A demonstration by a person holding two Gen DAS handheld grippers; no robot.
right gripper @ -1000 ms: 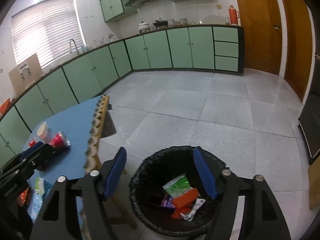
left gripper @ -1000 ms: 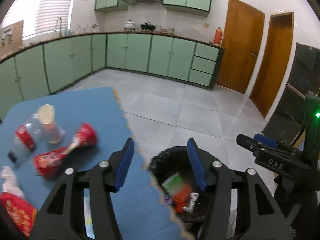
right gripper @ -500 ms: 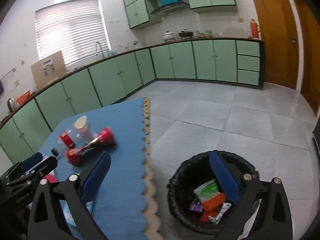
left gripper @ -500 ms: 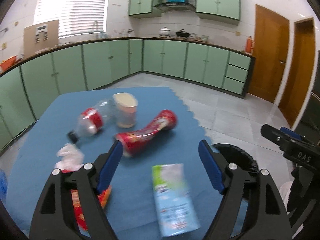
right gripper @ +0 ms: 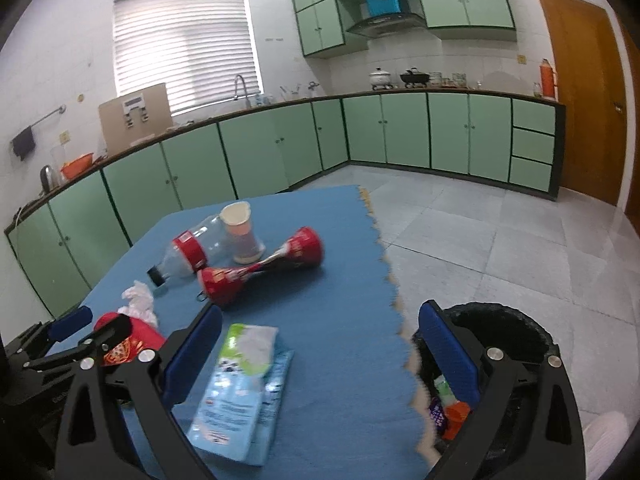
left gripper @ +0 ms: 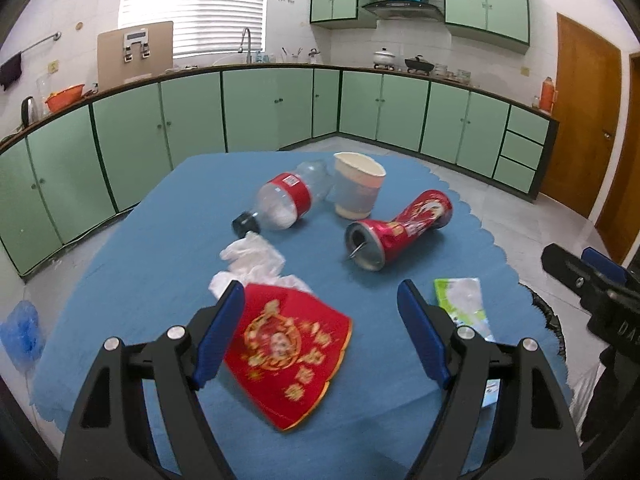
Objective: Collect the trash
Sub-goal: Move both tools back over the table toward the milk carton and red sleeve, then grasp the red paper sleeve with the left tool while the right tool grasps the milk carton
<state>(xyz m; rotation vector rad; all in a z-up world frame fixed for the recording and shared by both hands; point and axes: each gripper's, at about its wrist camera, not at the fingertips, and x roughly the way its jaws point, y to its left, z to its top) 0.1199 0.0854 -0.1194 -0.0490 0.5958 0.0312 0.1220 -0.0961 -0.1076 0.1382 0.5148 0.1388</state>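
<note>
Red wrapper (left gripper: 290, 354) with gold print; crushed red can (left gripper: 400, 228); blue tablecloth (left gripper: 160, 240); black bin (right gripper: 516, 332)

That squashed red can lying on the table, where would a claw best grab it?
Probably at the pinched waist of the can, coming from above with the fingers either side. It lies on its side, crushed narrow in the middle, while both flared ends look too wide and slippery. The cup stands close behind.
</note>
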